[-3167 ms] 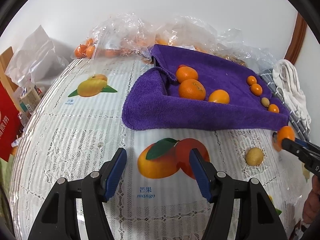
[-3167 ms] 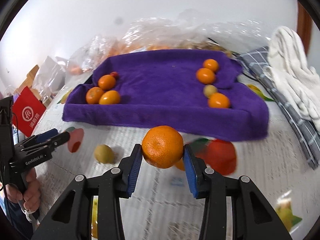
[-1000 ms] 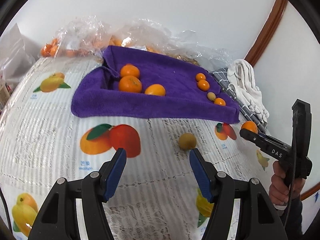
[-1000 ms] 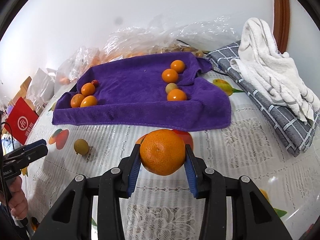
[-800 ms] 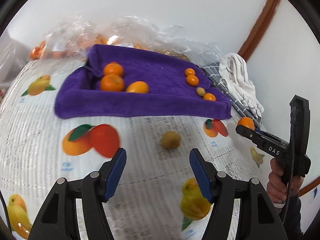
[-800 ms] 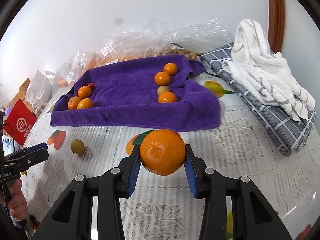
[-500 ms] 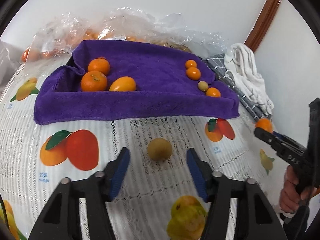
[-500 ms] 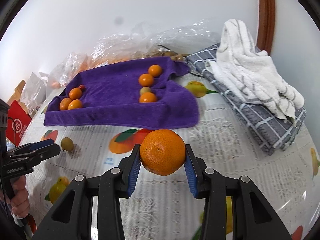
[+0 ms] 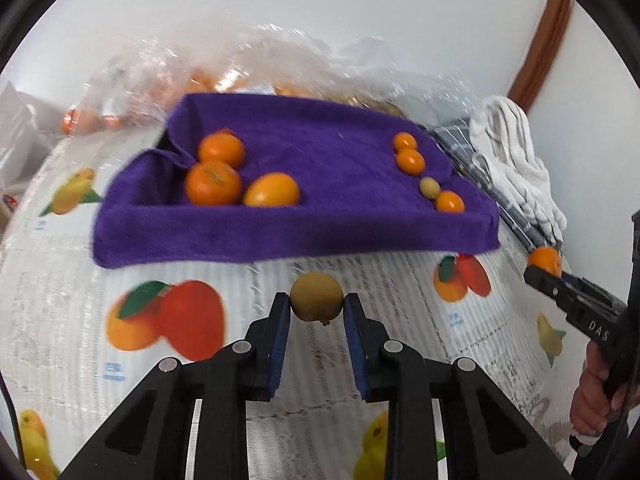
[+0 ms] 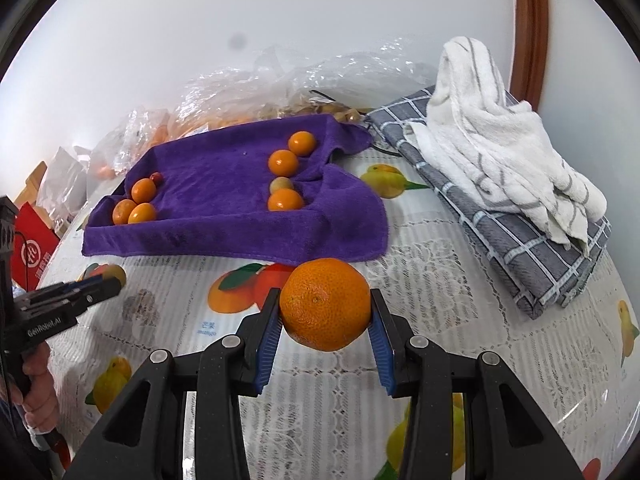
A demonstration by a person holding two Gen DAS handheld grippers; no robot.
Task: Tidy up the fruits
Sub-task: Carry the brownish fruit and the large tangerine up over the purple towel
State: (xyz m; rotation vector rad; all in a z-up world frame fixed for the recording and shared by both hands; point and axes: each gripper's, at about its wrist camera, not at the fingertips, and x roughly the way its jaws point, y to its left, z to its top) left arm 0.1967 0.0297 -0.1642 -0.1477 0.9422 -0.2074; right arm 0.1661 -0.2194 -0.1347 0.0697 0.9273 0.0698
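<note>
Left gripper (image 9: 316,312): its jaws, spread wide a second ago with nothing between them, are now clenched on the small yellow-brown fruit (image 9: 317,297), the blue pads pressing on both of its sides.

Small yellow-brown fruit: a second ago it lay loose on the tabletop (image 9: 248,364) ahead of the open jaws; now it sits at the jaw tips, just in front of the near hem of the purple towel (image 9: 320,160). Whether it has left the cloth-covered surface, I cannot tell.

Right gripper (image 10: 325,320): its grip is unchanged, the jaws holding a large orange (image 10: 325,304) above the tabletop, short of the towel's near edge.

Purple towel: three large oranges (image 9: 214,182) are grouped at its left end; at its right end runs a row of small orange fruits (image 9: 410,160) with one small green-yellow fruit (image 9: 430,187) in it.

What this means: with the last loose fruit on the tabletop now gripped, both hands are loaded and, by my reading, only placing remains.

Likely destinations: the big orange looks to belong with the large ones on the left, the small fruit with the row on the right, perhaps beside its green-yellow match.

Watch for: the arms may need to cross, since each fruit's group lies on the other hand's side.

Background: clear plastic bags (image 10: 280,92) of more fruit lie behind the towel, and folded cloths (image 10: 500,152) to its right.
</note>
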